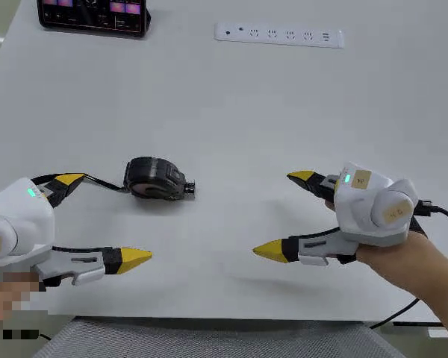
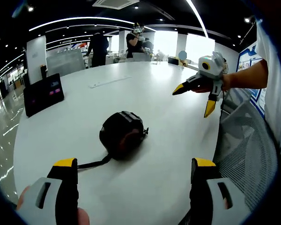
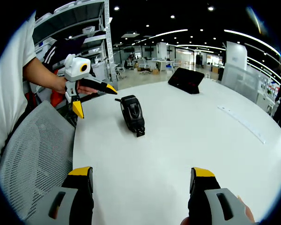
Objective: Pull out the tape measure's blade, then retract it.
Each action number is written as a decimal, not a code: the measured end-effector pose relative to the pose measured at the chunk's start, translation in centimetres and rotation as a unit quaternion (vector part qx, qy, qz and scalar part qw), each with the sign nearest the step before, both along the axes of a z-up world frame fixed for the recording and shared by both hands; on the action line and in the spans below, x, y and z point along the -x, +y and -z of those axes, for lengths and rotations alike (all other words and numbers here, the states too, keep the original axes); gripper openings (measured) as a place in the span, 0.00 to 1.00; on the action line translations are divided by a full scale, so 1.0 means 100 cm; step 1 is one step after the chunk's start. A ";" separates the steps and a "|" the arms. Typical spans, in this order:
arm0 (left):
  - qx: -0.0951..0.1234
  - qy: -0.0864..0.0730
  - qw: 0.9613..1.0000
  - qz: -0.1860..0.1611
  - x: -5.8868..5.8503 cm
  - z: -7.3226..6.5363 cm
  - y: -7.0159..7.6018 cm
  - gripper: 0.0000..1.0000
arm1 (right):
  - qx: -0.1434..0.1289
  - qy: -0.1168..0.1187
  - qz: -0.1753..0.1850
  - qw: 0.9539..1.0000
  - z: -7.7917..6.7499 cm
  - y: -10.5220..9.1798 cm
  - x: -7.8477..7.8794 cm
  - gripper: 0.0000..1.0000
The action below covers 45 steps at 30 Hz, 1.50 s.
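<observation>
Head view: the white worktop [image 1: 231, 97] spreads out in front of you, and a grey mesh chair back [image 1: 224, 339] sits at its near edge. At the far edge, well apart from everything else, a dark tablet [image 1: 93, 15] with a lit screen stands on the left and a white power strip [image 1: 278, 34] lies flat on the right. Nothing lies between your two grippers and the work.

Your left gripper [image 1: 112, 216] is low on the left with its jaws spread wide, holding nothing. Your right gripper [image 1: 275, 213] is on the right, facing inward. Its jaws are also wide apart and empty, with bare worktop between the yellow tips.

The black tape measure [image 1: 155, 179] rests on the worktop left of centre. It is near the far jaw of your left gripper and well apart from the right one. Neither gripper touches its case. The blade's hook end sits at the case mouth, pointing toward your right gripper.

A thin black strap [image 1: 104, 183] trails from the case to the left gripper's far jaw. You cannot tell from here whether it touches that jaw.
</observation>
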State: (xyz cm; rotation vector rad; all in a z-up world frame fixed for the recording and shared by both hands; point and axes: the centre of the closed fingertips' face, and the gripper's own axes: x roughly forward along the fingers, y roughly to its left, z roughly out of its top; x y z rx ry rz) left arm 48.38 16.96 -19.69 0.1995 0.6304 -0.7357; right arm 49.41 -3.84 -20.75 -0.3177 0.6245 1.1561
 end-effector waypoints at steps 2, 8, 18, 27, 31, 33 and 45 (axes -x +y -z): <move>-0.006 -0.002 1.000 0.004 0.001 0.000 0.001 0.99 | 0.003 -0.001 0.000 1.000 0.000 -0.002 0.001 0.86; -0.020 -0.005 1.000 0.018 0.005 0.001 0.003 0.99 | 0.005 -0.003 0.005 1.000 -0.001 -0.010 0.005 0.91; -0.034 -0.007 0.998 0.046 0.014 0.001 0.003 0.99 | 0.009 -0.005 0.013 1.000 -0.001 -0.023 0.011 0.99; -0.032 -0.008 0.998 0.049 0.016 0.000 0.008 0.99 | 0.013 -0.006 0.023 1.000 -0.003 -0.034 0.017 0.99; -0.037 -0.008 0.998 0.053 0.018 0.000 0.009 0.99 | 0.010 -0.009 0.031 0.999 -0.006 -0.039 0.019 0.99; -0.038 -0.007 0.998 0.054 0.019 0.000 0.010 0.99 | 0.010 -0.008 0.035 0.999 -0.006 -0.042 0.021 0.99; -0.040 -0.005 0.998 0.056 0.022 0.001 0.011 0.99 | 0.013 -0.005 0.049 0.999 -0.004 -0.055 0.023 0.99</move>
